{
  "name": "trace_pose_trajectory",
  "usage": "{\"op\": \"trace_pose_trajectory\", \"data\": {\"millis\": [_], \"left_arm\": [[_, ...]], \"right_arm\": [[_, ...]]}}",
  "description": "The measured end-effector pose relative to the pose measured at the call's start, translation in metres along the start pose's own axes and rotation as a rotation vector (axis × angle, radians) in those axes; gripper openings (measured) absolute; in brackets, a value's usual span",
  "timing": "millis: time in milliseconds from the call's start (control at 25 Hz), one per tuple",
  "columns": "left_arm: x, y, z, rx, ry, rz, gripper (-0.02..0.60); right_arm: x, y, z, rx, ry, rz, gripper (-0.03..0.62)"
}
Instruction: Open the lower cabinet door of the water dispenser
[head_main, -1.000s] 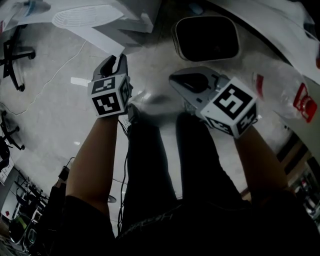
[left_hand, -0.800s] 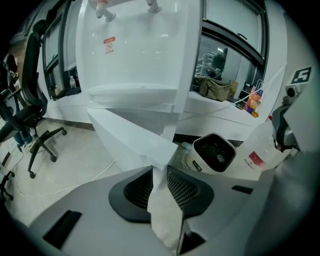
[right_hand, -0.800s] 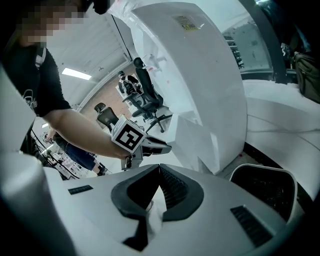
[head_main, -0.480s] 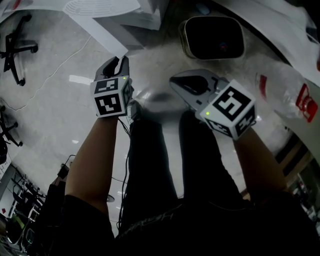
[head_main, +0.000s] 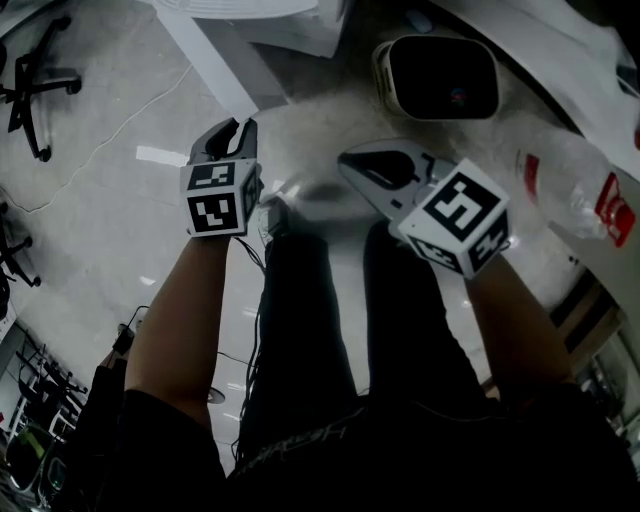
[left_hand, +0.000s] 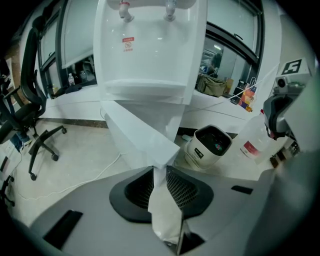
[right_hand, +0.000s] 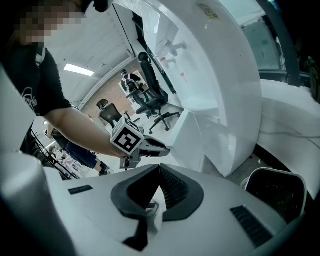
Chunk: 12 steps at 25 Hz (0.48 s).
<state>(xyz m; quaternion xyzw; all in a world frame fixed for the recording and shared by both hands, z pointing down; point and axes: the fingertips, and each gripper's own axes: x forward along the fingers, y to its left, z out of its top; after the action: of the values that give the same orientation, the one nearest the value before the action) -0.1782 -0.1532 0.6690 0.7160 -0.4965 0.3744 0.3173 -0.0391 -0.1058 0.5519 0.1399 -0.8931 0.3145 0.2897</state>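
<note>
The white water dispenser (left_hand: 150, 40) stands ahead, and its lower cabinet door (left_hand: 145, 135) is swung out toward me. My left gripper (left_hand: 161, 172) is shut on the door's free edge; its jaws have just been closing a little with that edge between them. In the head view the left gripper (head_main: 232, 130) meets the white door panel (head_main: 205, 60). My right gripper (head_main: 348, 160) hovers to the right of it, jaws together and holding nothing. The right gripper view shows its pads (right_hand: 167, 187) meeting, with the left gripper (right_hand: 162, 147) beside the door (right_hand: 192, 135).
A white bin with a dark opening (head_main: 440, 78) sits on the floor right of the dispenser, next to a plastic bottle with a red label (head_main: 580, 190). An office chair (head_main: 35, 90) and a floor cable (head_main: 100, 150) lie to the left. My legs are below.
The bin and the door panel have slid to the right in the head view. Both grippers keep their places in the picture, the left one still at the door edge.
</note>
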Motion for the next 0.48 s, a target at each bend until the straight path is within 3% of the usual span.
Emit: {"op": "trace_pose_trajectory", "data": {"millis": [480], "left_arm": [[-0.017,0.035,-0.025,0.013,0.006,-0.017,0.08]], "right_arm": [[0.033,0.025,0.009,-0.01,0.026,0.003,0.012]]}}
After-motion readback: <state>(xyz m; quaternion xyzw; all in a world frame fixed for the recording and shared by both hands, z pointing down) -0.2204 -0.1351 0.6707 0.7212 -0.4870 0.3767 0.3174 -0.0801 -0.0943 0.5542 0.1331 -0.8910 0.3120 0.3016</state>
